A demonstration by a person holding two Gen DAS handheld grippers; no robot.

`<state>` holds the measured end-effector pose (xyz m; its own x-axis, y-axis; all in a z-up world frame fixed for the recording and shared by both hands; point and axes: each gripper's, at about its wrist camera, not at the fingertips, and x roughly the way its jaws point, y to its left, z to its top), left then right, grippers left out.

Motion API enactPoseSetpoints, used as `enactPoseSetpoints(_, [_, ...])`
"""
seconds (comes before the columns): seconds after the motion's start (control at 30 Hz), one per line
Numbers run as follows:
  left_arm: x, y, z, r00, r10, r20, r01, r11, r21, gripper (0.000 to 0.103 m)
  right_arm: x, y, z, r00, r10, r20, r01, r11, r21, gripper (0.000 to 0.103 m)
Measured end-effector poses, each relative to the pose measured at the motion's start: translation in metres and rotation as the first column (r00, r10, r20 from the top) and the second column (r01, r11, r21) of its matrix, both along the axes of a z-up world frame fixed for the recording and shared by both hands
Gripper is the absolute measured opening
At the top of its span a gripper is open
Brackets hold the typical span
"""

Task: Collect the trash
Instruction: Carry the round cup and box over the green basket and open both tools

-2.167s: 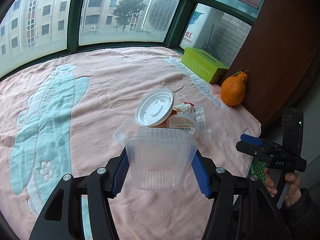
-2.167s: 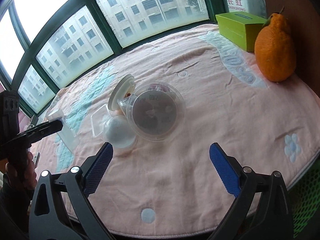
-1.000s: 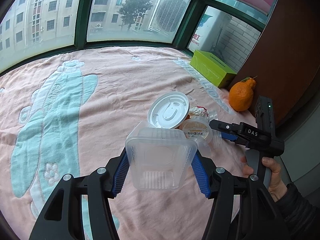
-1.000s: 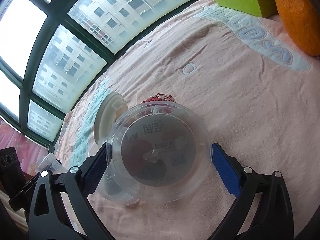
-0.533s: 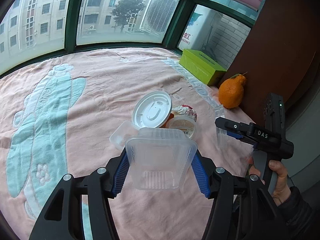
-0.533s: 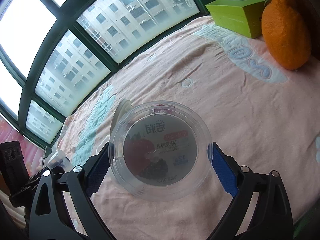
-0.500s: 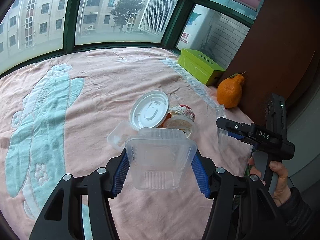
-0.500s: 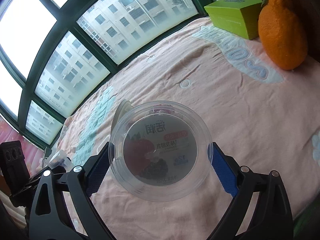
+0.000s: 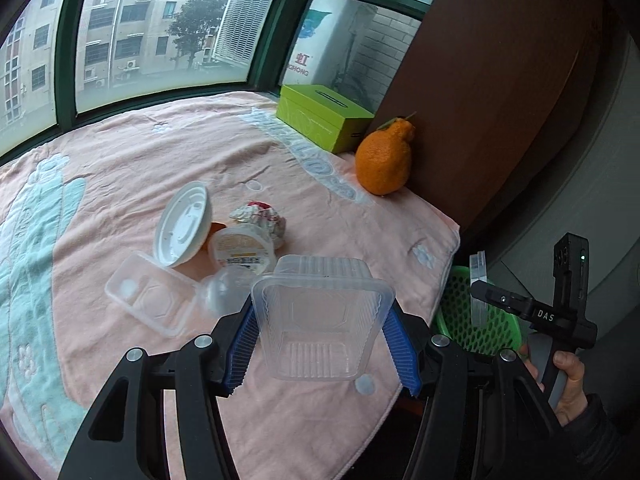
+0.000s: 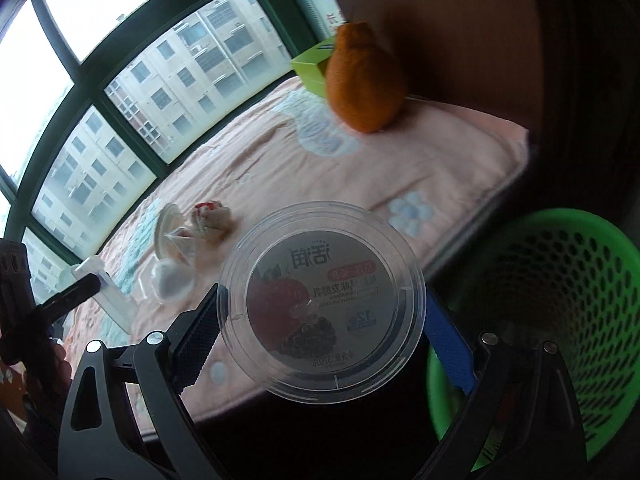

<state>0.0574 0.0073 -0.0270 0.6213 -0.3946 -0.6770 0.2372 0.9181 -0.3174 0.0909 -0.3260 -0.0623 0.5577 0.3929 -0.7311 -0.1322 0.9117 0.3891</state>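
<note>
Left wrist view: my left gripper (image 9: 322,344) clamps a clear square tub (image 9: 320,316) above the pink blanket (image 9: 120,168).
Right wrist view: my right gripper (image 10: 322,334) pinches a round yoghurt lid (image 10: 322,300) beside the green mesh basket (image 10: 560,320); lid label legible only here.

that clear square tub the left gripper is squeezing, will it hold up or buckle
The clear square tub looks thin-walled and empty, so probably light and flexible. The left gripper pinches its ribbed sides; harder squeezing might buckle it, and the smooth plastic could slip.
</note>
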Motion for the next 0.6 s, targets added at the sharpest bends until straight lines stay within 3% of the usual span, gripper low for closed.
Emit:
enactPoseSetpoints(0.27, [0.005, -0.050, 0.003, 0.996, -0.084, -0.006, 0.084, 0.996, 0.013, 0.057, -0.012, -0.093, -0.041, 0.977, -0.169, -0.130, 0.148, 0.977, -0.154, 0.093])
enactPoseSetpoints(0.43, [0.009, -0.072, 0.003, 0.993, -0.117, -0.010, 0.117, 0.993, 0.019, 0.057, -0.015, -0.119, -0.067, 0.958, -0.215, -0.192, 0.169, 0.958, -0.232, 0.093])
enactPoseSetpoints(0.6, [0.012, -0.087, 0.005, 0.989, -0.148, -0.003, 0.148, 0.989, 0.033, 0.057, -0.014, -0.135, -0.079, 0.946, -0.251, -0.203, 0.201, 0.950, -0.241, 0.094])
